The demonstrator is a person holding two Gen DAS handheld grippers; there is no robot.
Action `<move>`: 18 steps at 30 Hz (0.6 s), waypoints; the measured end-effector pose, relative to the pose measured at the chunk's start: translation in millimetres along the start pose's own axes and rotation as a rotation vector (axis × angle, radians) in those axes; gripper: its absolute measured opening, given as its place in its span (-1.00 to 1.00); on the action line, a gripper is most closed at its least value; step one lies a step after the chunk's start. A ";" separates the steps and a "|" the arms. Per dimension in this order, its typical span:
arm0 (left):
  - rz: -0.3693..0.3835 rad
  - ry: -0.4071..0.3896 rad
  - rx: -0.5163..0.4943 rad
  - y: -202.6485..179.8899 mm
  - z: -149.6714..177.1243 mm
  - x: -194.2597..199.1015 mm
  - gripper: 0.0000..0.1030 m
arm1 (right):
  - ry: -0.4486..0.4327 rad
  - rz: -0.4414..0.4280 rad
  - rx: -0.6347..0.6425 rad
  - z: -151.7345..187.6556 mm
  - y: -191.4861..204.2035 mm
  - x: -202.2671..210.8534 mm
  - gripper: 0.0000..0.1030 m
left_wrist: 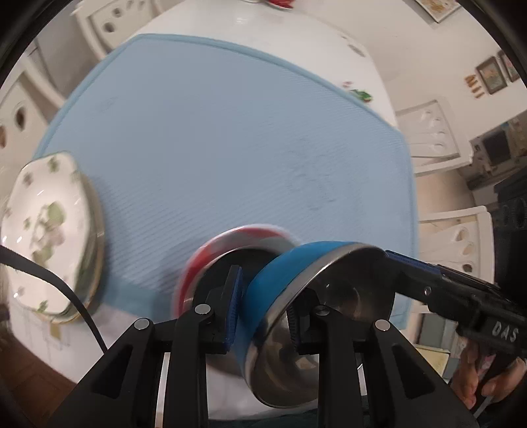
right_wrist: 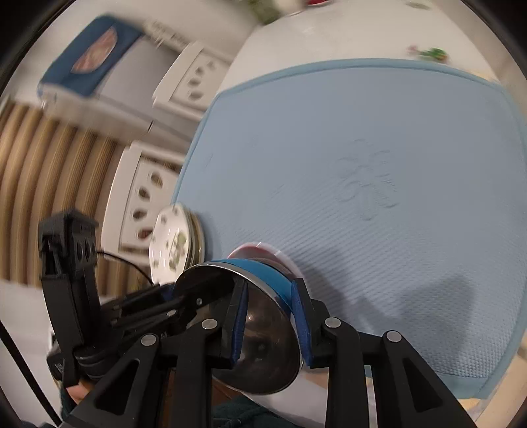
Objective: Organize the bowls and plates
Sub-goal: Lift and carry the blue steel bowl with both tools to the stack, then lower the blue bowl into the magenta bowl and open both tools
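The blue bowl (left_wrist: pixel 280 280) with its steel interior sits tilted at the near edge of the light blue mat (left_wrist: pixel 230 131), nested into a red-and-white bowl (left_wrist: pixel 230 237) just behind it. The left gripper (left_wrist: pixel 263 316) is clamped on its rim; the right gripper (right_wrist: pixel 270 322) is clamped on the opposite rim. A floral plate stack (left_wrist: pixel 49 224) rests at the mat's near left corner, on the white table (left_wrist: pixel 263 23).
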State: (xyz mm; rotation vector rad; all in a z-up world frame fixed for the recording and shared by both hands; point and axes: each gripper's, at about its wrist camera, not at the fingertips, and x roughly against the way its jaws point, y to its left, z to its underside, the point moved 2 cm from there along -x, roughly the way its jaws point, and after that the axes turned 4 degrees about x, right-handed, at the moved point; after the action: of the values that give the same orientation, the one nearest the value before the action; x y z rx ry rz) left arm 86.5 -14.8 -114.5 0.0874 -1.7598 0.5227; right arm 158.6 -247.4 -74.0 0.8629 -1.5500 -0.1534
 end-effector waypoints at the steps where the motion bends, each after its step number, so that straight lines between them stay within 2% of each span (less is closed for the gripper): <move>1: -0.010 -0.001 0.005 7.1 1.8 -0.6 -0.57 | 0.005 0.003 0.015 1.7 5.6 -6.0 -0.46; 4: -0.013 -0.023 0.063 28.1 1.7 -4.4 -0.41 | 0.035 -0.010 0.030 2.1 17.4 -32.1 -0.40; 5: 0.012 -0.024 0.088 32.8 1.4 -4.3 -0.25 | 0.042 -0.014 0.018 3.3 17.3 -37.0 -0.31; 6: 0.044 -0.032 0.105 36.5 1.8 -2.5 -0.12 | 0.046 -0.013 0.002 4.2 15.7 -41.3 -0.13; 7: 0.070 -0.041 0.105 37.5 2.6 0.2 0.28 | 0.045 -0.021 -0.009 6.0 14.5 -42.8 -0.02; 8: 0.082 -0.070 0.091 38.4 3.6 5.8 0.44 | 0.033 -0.035 -0.025 7.0 11.3 -41.7 0.11; 9: 0.087 -0.092 0.077 38.9 4.3 10.7 0.51 | 0.011 -0.042 -0.043 7.0 6.9 -38.7 0.20; 10: 0.102 -0.109 0.059 38.9 4.3 15.2 0.67 | -0.012 -0.030 -0.053 6.6 2.0 -35.3 0.27; 11: 0.118 -0.117 0.044 39.2 3.9 18.7 0.77 | -0.025 -0.018 -0.059 7.1 0.2 -33.2 0.42; 12: 0.128 -0.119 0.035 40.6 2.9 21.0 0.79 | -0.052 -0.006 -0.080 7.3 -7.6 -29.8 0.52; 14: 0.129 -0.120 0.038 46.5 -0.4 20.7 0.81 | -0.074 -0.015 -0.129 9.5 -21.5 -25.8 0.54; 16: 0.138 -0.102 0.063 54.6 -4.0 14.1 0.81 | -0.068 -0.011 -0.168 11.8 -32.6 -25.3 0.54; 18: 0.163 -0.077 0.103 66.6 -4.3 10.0 0.81 | -0.050 0.037 -0.209 16.1 -44.1 -30.5 0.54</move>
State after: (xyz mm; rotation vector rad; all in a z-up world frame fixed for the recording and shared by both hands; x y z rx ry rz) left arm 65.7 48.7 -124.3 0.0364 -1.8237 0.7376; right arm 160.5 -266.6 -126.6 0.6694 -1.5641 -0.3066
